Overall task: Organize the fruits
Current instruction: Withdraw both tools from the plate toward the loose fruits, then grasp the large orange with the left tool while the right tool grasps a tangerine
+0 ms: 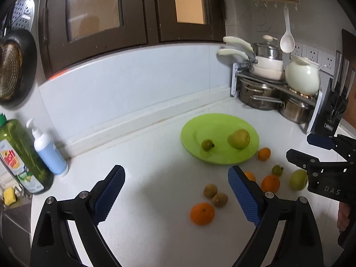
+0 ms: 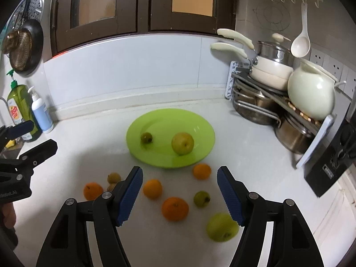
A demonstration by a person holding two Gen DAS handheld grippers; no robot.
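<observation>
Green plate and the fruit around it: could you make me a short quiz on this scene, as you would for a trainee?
1. True or false: the round lime-green plate is empty.
2. How many fruits lie on that plate? A) one B) two C) five
3. Fill in: the two fuzzy brown kiwis lie off the plate, on the white ____.

Key: 1 false; 2 B; 3 counter.
</observation>
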